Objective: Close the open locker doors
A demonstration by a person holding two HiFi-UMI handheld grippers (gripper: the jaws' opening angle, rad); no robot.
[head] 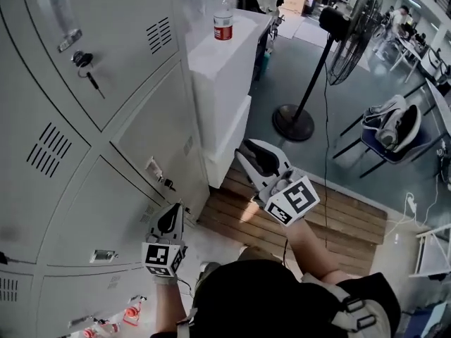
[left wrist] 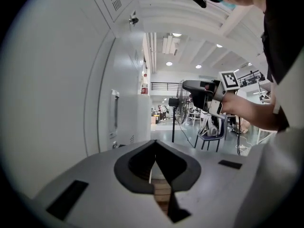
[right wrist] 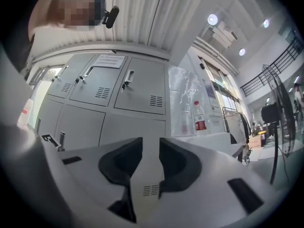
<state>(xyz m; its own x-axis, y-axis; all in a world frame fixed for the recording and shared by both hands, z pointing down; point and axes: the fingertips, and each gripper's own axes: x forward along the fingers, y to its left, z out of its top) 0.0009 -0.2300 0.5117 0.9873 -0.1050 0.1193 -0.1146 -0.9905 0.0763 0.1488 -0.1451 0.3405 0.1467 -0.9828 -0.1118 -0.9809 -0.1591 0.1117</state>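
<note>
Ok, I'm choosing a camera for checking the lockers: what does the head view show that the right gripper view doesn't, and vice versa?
Only the head view: the wooden pallet on the floor, the chair, the left claw. Only the right gripper view: a paper notice stuck on the lockers, the ceiling lights. Both: the lockers, the red-labelled bottle on the white cabinet, the standing fan, the right claw, open.

Lockers (head: pixel 63 153) partly beyond the left and bottom edges; print on the door notice (right wrist: pixel 108 61) illegibly small.
</note>
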